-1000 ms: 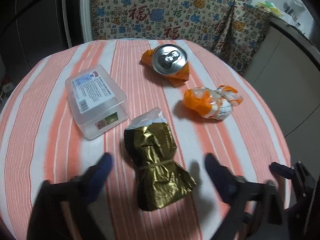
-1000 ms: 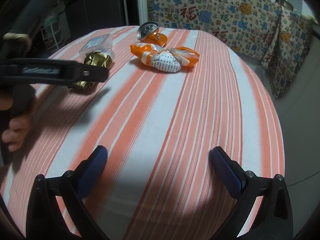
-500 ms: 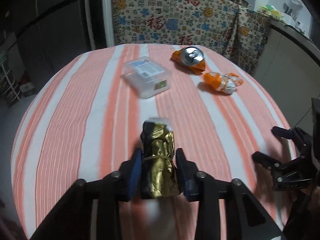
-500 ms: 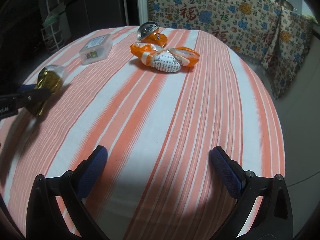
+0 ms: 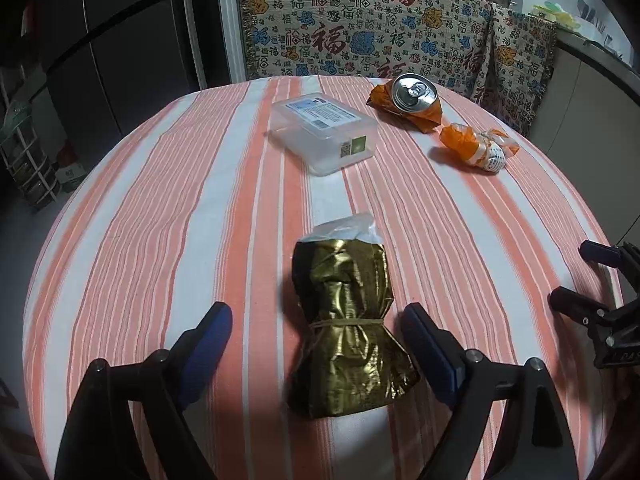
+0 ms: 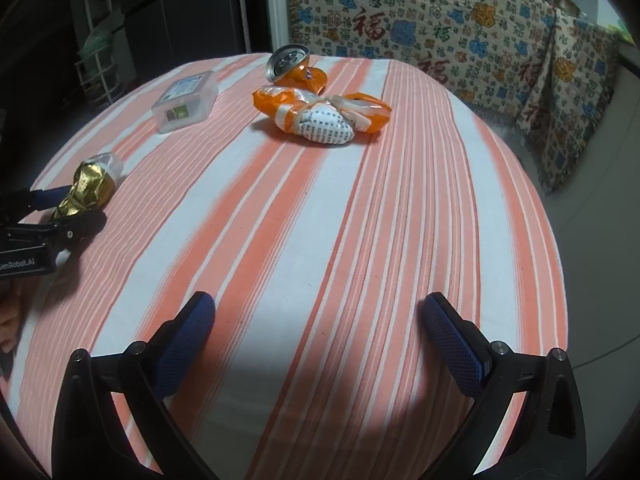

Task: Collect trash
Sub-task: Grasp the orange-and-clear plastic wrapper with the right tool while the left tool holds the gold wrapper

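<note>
A gold foil packet [image 5: 344, 312] tied with a rubber band lies on the striped tablecloth between the fingers of my left gripper [image 5: 316, 312]. The jaws are opening, and their blue pads stand clear of the foil on both sides. The right wrist view shows this packet [image 6: 86, 190] at the far left, by the left gripper [image 6: 60, 208]. My right gripper [image 6: 319, 302] hangs open over bare cloth near the table's edge. Farther back lie a crushed orange can [image 5: 412, 98], an orange and white wrapper bundle [image 5: 476, 148] and a clear plastic box [image 5: 324, 132].
The round table [image 5: 160, 200] drops off to the floor on every side. A patterned cloth [image 5: 360, 28] hangs over furniture behind it, with a dark fridge [image 5: 120, 40] at the back left. A person's hand [image 6: 8, 320] holds the left gripper.
The left gripper shut on the gold packet, pulled it away from the plastic box toward the near edge, then spread its jaws off it. The right gripper stayed put.
</note>
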`<state>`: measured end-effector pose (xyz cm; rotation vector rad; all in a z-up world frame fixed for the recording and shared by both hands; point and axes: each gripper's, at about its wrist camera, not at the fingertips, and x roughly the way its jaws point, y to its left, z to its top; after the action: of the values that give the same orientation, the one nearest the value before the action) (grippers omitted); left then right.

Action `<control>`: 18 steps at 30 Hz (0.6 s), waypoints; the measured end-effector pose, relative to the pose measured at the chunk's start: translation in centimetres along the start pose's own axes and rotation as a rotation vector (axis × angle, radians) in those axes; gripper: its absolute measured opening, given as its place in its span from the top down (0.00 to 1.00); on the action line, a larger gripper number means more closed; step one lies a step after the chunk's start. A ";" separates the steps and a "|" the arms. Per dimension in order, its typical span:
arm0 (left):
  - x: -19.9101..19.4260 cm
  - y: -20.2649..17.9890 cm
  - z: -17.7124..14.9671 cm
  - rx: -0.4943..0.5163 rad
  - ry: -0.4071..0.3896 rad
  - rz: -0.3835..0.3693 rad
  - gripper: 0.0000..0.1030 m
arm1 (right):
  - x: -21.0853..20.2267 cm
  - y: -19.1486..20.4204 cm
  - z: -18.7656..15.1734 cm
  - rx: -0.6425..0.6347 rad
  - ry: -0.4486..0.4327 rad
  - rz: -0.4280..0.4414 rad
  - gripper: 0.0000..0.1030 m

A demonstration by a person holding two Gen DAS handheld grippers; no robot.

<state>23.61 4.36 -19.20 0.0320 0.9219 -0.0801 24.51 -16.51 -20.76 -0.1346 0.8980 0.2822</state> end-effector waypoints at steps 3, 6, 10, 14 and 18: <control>0.0 0.0 0.0 0.000 0.000 0.000 0.13 | 0.3 -1.4 2.0 0.149 0.007 0.053 0.01; 0.0 0.1 0.1 0.000 0.000 -0.001 0.13 | 1.6 -3.5 5.9 0.362 0.010 0.134 0.03; 0.0 0.1 0.0 0.000 -0.001 0.000 0.13 | 4.5 -5.1 11.3 0.538 0.007 0.080 0.04; 0.0 0.0 0.0 -0.001 -0.001 0.000 0.13 | 8.2 -4.7 13.8 0.591 0.092 0.041 0.04; 0.1 0.0 0.1 -0.001 -0.001 0.000 0.13 | 8.2 -1.0 13.0 0.285 0.090 -0.051 0.17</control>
<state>23.71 4.38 -19.22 0.0310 0.9208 -0.0794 39.46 -12.94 -19.16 0.0939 1.0135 0.0989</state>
